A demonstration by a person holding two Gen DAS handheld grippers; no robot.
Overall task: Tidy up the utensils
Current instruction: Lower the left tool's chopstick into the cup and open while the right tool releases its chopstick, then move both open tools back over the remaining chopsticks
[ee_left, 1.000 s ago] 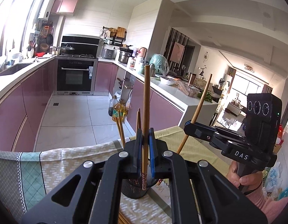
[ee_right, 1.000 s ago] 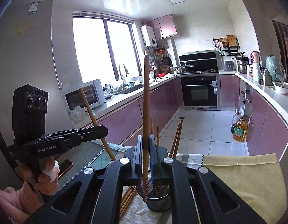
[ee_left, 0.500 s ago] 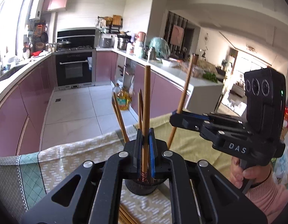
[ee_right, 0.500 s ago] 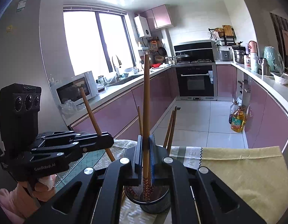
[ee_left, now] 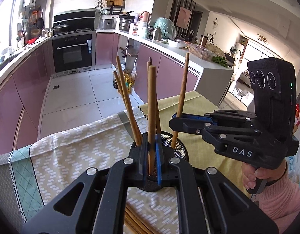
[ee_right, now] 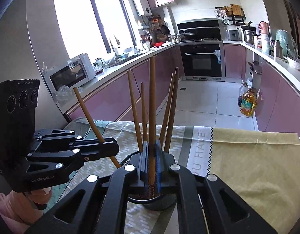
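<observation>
A black mesh holder [ee_left: 181, 150] stands on the table with several wooden chopsticks [ee_left: 126, 101] leaning in it. My left gripper [ee_left: 150, 156] is shut on one upright chopstick [ee_left: 151, 107], whose patterned lower end reaches inside the holder. From the right, my right gripper [ee_left: 176, 121] is shut on another chopstick [ee_left: 182, 89] that slants down into the holder's right side. In the right wrist view, that right gripper [ee_right: 151, 161] clamps its chopstick [ee_right: 151, 107] just over the holder [ee_right: 159, 204]. There the left gripper [ee_right: 111, 149] comes in from the left with its slanted chopstick [ee_right: 87, 109].
A patterned tablecloth [ee_left: 77, 152] and a yellow cloth [ee_right: 257, 161] cover the table. More loose chopsticks [ee_left: 134, 220] lie on the cloth under my left gripper. Beyond the table's far edge is the kitchen floor, with oil bottles [ee_right: 247, 103] by the pink cabinets.
Both grippers have sunk toward the holder with their chopsticks still clamped. The chopsticks' lower ends have gone from above the rim to inside the holder.
</observation>
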